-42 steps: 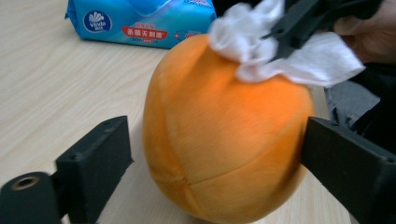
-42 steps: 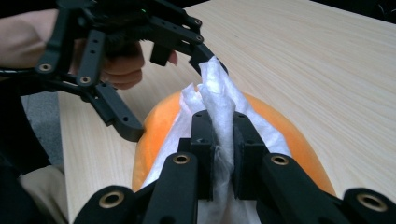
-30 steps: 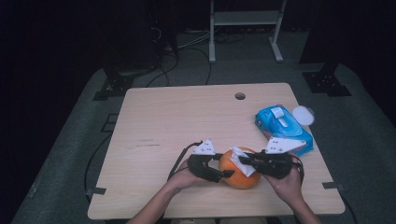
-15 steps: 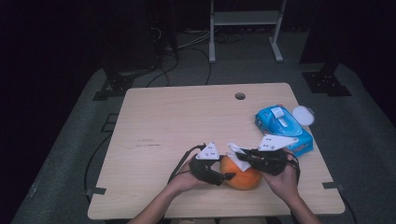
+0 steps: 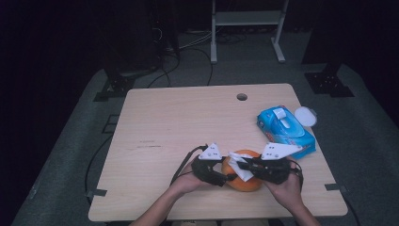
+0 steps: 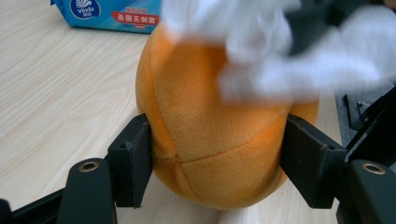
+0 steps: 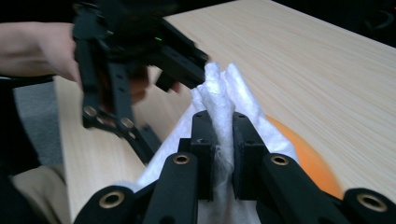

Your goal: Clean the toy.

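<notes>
An orange plush ball (image 5: 244, 178) rests on the wooden table (image 5: 188, 127) near its front edge. My left gripper (image 5: 225, 177) is shut on the ball (image 6: 215, 140), one jaw pressed against each side. My right gripper (image 5: 242, 165) is shut on a white tissue (image 5: 241, 168) and holds it against the top of the ball. In the right gripper view the tissue (image 7: 223, 93) stands pinched between the two jaws, with the ball (image 7: 308, 163) beneath and the left gripper (image 7: 121, 70) behind. The tissue (image 6: 280, 51) looks blurred in the left gripper view.
A blue pack of wet wipes (image 5: 284, 129) lies at the table's right side, with a white round lid (image 5: 305, 115) beside it near the edge. A cable hole (image 5: 242, 97) sits at the back. A metal stand (image 5: 244, 19) is on the floor beyond.
Both grippers have shifted slightly to the right with the ball. The tissue has moved across the ball's top.
</notes>
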`<control>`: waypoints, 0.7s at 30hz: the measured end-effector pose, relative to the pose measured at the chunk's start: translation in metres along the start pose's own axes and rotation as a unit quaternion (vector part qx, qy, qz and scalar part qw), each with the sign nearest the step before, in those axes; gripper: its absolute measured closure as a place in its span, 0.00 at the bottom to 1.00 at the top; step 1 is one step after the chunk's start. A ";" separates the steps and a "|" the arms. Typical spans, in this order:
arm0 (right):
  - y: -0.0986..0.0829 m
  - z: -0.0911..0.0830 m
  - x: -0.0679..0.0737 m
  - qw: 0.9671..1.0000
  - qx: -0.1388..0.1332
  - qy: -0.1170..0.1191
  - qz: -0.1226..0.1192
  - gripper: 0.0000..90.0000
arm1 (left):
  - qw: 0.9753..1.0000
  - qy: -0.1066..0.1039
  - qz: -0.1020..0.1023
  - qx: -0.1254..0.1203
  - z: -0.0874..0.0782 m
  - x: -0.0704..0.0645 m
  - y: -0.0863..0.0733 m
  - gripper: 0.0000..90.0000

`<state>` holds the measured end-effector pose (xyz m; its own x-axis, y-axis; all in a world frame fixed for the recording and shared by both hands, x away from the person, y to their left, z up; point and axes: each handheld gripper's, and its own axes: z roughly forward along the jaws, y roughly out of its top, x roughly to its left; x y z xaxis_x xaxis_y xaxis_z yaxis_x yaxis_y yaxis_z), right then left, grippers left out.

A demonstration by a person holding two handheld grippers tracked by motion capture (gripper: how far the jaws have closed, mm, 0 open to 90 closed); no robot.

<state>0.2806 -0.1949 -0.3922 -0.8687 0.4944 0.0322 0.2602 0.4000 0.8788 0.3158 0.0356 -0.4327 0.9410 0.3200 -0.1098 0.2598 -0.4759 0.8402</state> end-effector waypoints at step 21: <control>-0.011 -0.016 -0.031 0.998 0.006 -0.052 0.036 0.89 | 1.000 -0.004 0.001 0.001 0.003 0.004 -0.007 0.35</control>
<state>0.2980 -0.2273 -0.3957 -0.7996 0.5990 0.0442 0.3250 0.3695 0.8706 0.3185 0.0381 -0.4410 0.9435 0.3121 -0.1114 0.2574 -0.4785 0.8395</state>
